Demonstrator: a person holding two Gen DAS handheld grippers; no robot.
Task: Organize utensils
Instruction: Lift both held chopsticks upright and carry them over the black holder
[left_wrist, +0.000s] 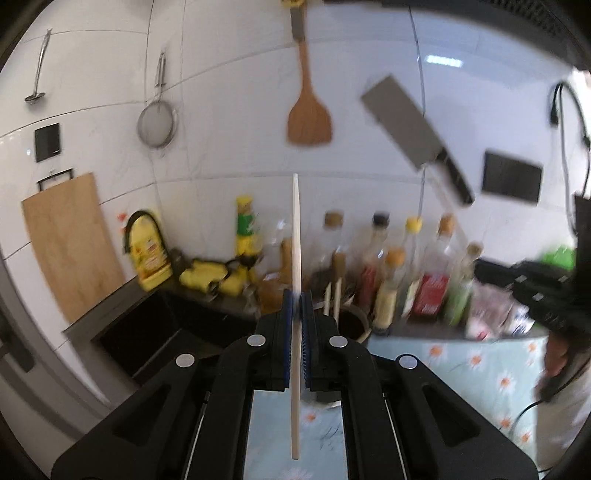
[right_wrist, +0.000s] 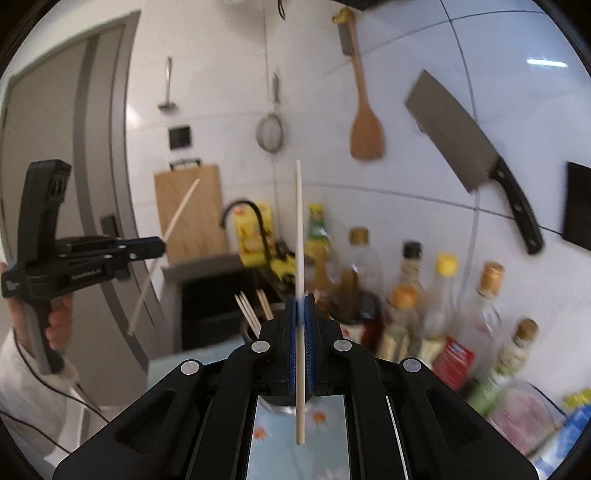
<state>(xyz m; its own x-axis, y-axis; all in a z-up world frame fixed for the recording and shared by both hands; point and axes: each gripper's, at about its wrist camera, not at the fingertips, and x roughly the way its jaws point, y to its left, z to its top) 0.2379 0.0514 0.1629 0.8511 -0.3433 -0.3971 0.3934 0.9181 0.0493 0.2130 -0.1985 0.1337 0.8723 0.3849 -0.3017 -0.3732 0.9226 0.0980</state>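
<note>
My left gripper (left_wrist: 296, 295) is shut on a pale wooden chopstick (left_wrist: 296, 236) that stands nearly upright between the blue pads. My right gripper (right_wrist: 304, 301) is shut on a second pale chopstick (right_wrist: 300, 229), also upright. Seen from the right wrist, the left gripper (right_wrist: 162, 248) is held by a hand at the far left, its chopstick (right_wrist: 177, 218) slanting. Behind both grippers a dark round utensil holder (left_wrist: 352, 319) (right_wrist: 255, 334) carries several wooden chopsticks (right_wrist: 247, 312).
Sauce and oil bottles (left_wrist: 428, 273) (right_wrist: 443, 295) crowd the counter by the white tiled wall. A cleaver (left_wrist: 413, 136) (right_wrist: 469, 155), wooden spatula (left_wrist: 309, 114), strainer (left_wrist: 157, 123) and cutting board (left_wrist: 70, 243) hang or lean there. A dark sink (left_wrist: 155, 332) lies left; a floral cloth (left_wrist: 461, 369) covers the counter.
</note>
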